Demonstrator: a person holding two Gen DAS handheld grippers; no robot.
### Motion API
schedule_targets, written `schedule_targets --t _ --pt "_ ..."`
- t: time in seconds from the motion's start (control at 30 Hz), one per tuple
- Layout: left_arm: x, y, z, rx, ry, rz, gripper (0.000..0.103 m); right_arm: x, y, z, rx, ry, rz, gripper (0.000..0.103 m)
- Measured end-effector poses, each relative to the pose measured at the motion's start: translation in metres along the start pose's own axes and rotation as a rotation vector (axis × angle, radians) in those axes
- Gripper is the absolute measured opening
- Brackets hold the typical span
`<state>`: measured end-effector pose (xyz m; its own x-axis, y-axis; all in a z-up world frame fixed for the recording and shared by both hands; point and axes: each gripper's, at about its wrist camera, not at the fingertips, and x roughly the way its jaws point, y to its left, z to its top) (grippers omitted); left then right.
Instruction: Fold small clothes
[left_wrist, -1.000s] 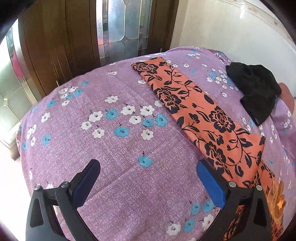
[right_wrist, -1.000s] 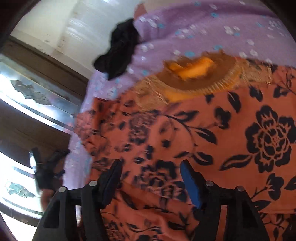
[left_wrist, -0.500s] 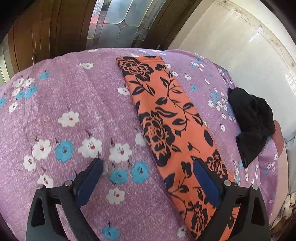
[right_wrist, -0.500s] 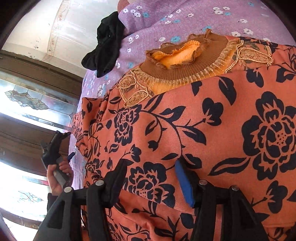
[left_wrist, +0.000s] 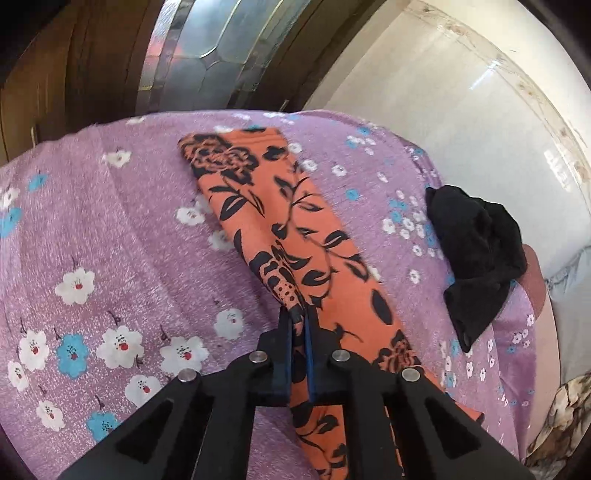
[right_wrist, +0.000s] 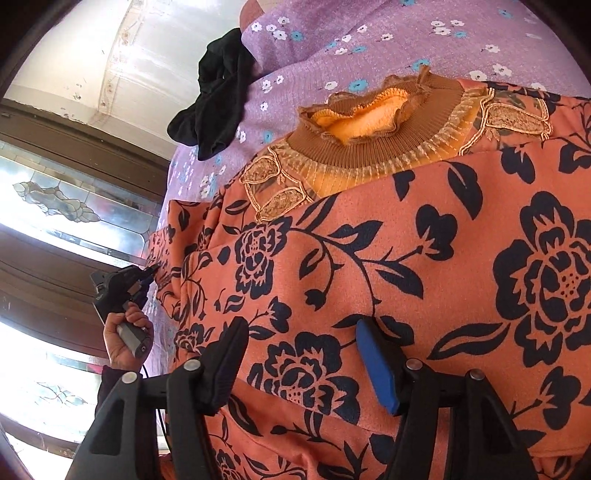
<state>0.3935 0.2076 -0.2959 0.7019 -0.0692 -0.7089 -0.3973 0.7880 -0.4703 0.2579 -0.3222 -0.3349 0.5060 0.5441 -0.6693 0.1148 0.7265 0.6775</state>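
An orange top with black flowers (right_wrist: 443, 229) lies flat on the purple flowered bedspread (left_wrist: 110, 229), its ribbed brown collar (right_wrist: 369, 122) towards the far side. One long sleeve (left_wrist: 295, 229) stretches away across the spread. My left gripper (left_wrist: 298, 314) is shut on a pinched ridge along that sleeve's near left edge; in the right wrist view the left gripper (right_wrist: 153, 271) bites the sleeve at the far left. My right gripper (right_wrist: 301, 328) hovers low over the top's body, its jaws opening, with flat fabric below them and nothing pinched.
A crumpled black cloth (left_wrist: 476, 251) lies near the bed's right edge, by the white wall (left_wrist: 461, 92). Dark wooden doors with leaded glass (left_wrist: 192, 55) stand behind the bed. A person's hand (right_wrist: 125, 332) grips the left tool's handle.
My left gripper moved right to the sleeve and closed on its edge, lifting a small ridge. The right gripper stayed over the top's body and its jaws widened a little.
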Motion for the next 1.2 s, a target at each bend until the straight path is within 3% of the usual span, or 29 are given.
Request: schedule_targets --t 0.17,0.3,0.4,0.47,0.53,0.6,0.63,0.67,0.73,0.8,0.83,0.93,1.03,1.1,1.13,1.2 --pt "-0.056 -0.076 -0.016 0.248 -0.085 -0.105 0.005 -0.019 -0.001 0.009 -0.029 -0.088 -0.054 0.065" --pt "-0.108 -0.153 -0.074 0.533 -0.141 -0.206 0.004 -0.057 -0.012 0.023 -0.011 -0.236 -0.106 0.065" --pt "-0.139 -0.209 -0.149 0.762 -0.139 -0.316 0.004 -0.091 -0.026 0.032 0.039 -0.354 -0.108 0.065" --pt "-0.153 -0.241 -0.216 0.943 -0.113 -0.372 0.005 -0.113 -0.036 0.036 0.058 -0.430 -0.128 0.065" --pt "-0.159 -0.264 -0.290 1.136 -0.054 -0.381 0.006 -0.136 -0.046 0.040 0.076 -0.506 -0.158 0.065" --pt "-0.161 -0.272 -0.364 1.349 0.035 -0.356 0.021 -0.157 -0.055 0.041 0.097 -0.562 -0.173 0.065" --pt "-0.163 -0.270 -0.394 1.447 0.067 -0.343 0.035 -0.165 -0.059 0.041 0.108 -0.581 -0.174 0.065" --pt "-0.169 -0.265 -0.417 1.535 0.068 -0.331 0.039 -0.172 -0.061 0.043 0.117 -0.596 -0.172 0.065" --pt "-0.186 -0.253 -0.436 1.629 -0.033 -0.314 0.040 -0.183 -0.064 0.042 0.123 -0.611 -0.149 0.069" --pt "-0.199 -0.246 -0.414 1.585 -0.121 -0.307 0.059 -0.183 -0.064 0.041 0.116 -0.597 -0.137 0.070" --pt "-0.198 -0.243 -0.388 1.508 -0.139 -0.293 0.077 -0.181 -0.060 0.040 0.102 -0.582 -0.138 0.070" --pt "-0.175 -0.221 -0.283 1.137 -0.148 -0.218 0.096 -0.164 -0.048 0.036 0.055 -0.536 -0.167 0.070" --pt "-0.132 -0.161 -0.185 0.741 -0.148 -0.056 0.098 -0.147 -0.040 0.037 0.027 -0.496 -0.171 0.070" --pt "-0.096 -0.112 -0.139 0.515 -0.099 0.113 0.098 -0.139 -0.038 0.036 0.025 -0.475 -0.157 0.070" --pt "-0.082 -0.089 -0.121 0.412 -0.051 0.140 0.097 -0.135 -0.037 0.036 0.025 -0.469 -0.154 0.070" --pt "-0.066 -0.050 -0.099 0.221 0.014 0.088 0.097 -0.128 -0.034 0.038 0.014 -0.458 -0.164 0.070"
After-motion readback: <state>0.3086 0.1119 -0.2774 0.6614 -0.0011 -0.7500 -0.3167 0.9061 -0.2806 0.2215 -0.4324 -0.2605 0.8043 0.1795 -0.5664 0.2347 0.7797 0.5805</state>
